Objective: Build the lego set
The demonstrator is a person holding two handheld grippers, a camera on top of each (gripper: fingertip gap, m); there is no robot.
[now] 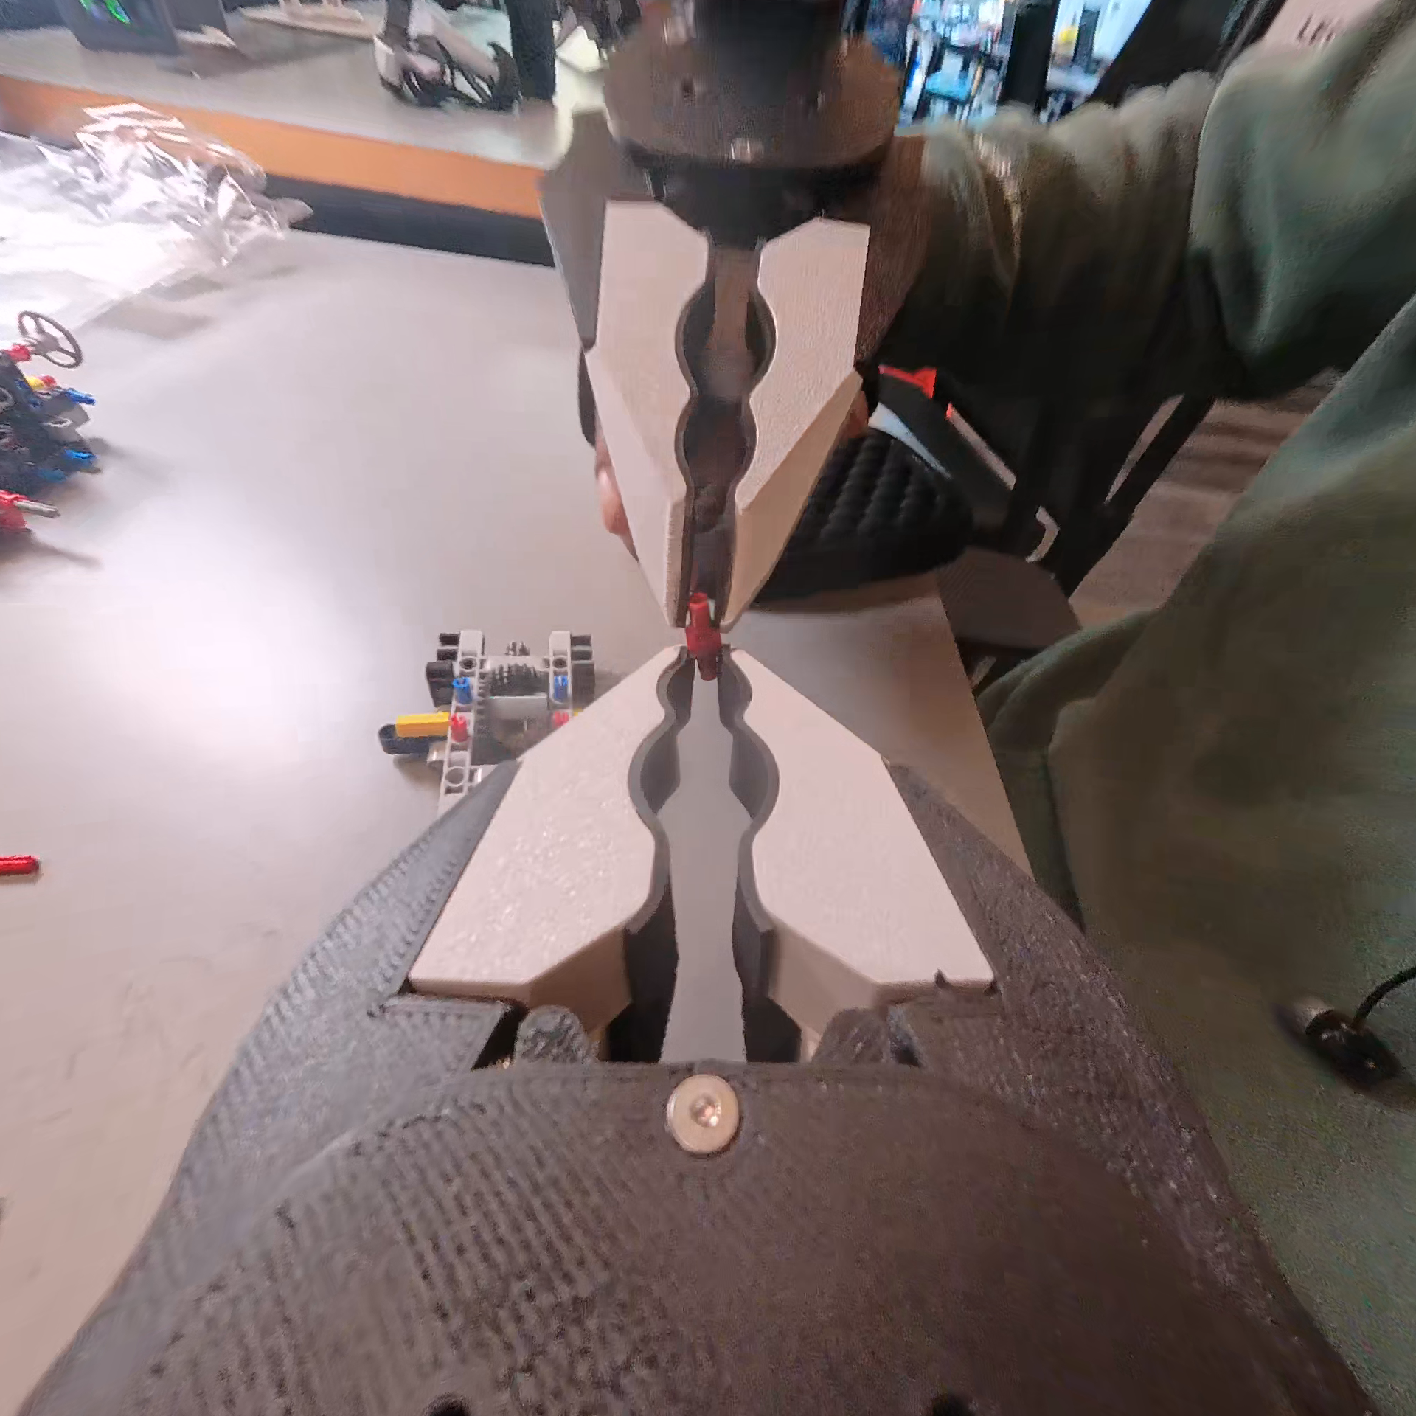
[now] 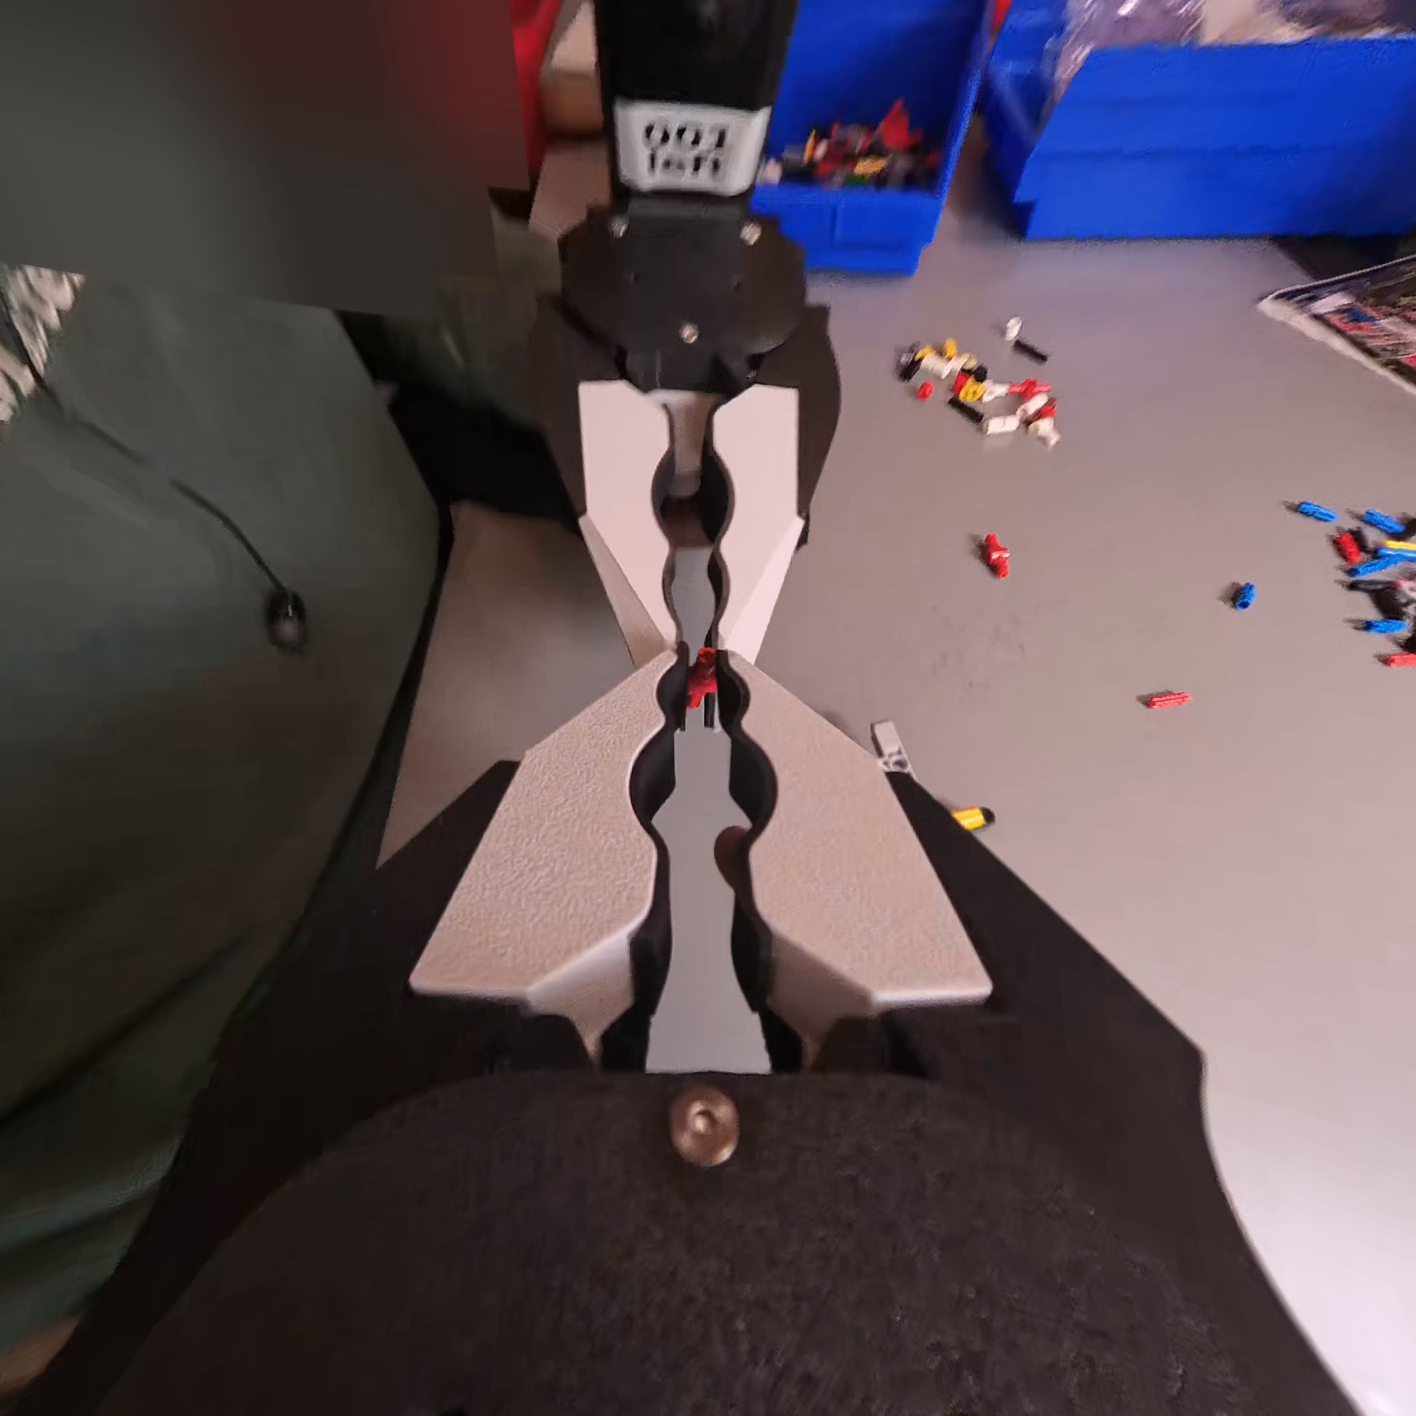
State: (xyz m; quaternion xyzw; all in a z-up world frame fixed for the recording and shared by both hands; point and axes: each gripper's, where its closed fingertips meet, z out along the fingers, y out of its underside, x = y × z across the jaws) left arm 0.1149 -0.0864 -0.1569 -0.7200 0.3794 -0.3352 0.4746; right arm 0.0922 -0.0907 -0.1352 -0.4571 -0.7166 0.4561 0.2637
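Observation:
A small red pin (image 1: 701, 636) sits between the two grippers, which meet tip to tip above the grey table (image 1: 268, 613). My left gripper (image 1: 701, 660) is shut on the pin's near end. My right gripper (image 1: 699, 613) comes down from above and is shut on its far end. In the right wrist view the red pin (image 2: 701, 680) lies between the tips of my right gripper (image 2: 701, 674), with the left gripper (image 2: 699, 647) facing it. A partly built grey frame with gears (image 1: 509, 689) lies on the table just left of the tips.
A black and blue model (image 1: 38, 429), a loose red pin (image 1: 19, 866) and a plastic bag (image 1: 138, 191) lie at the left. A person's green sleeve (image 1: 1226, 306) fills the right. Blue bins (image 2: 866, 153), loose pieces (image 2: 988, 391), scattered pins (image 2: 1379, 567) and a booklet (image 2: 1364, 314) lie beyond. My left and right fingertips are right by each other.

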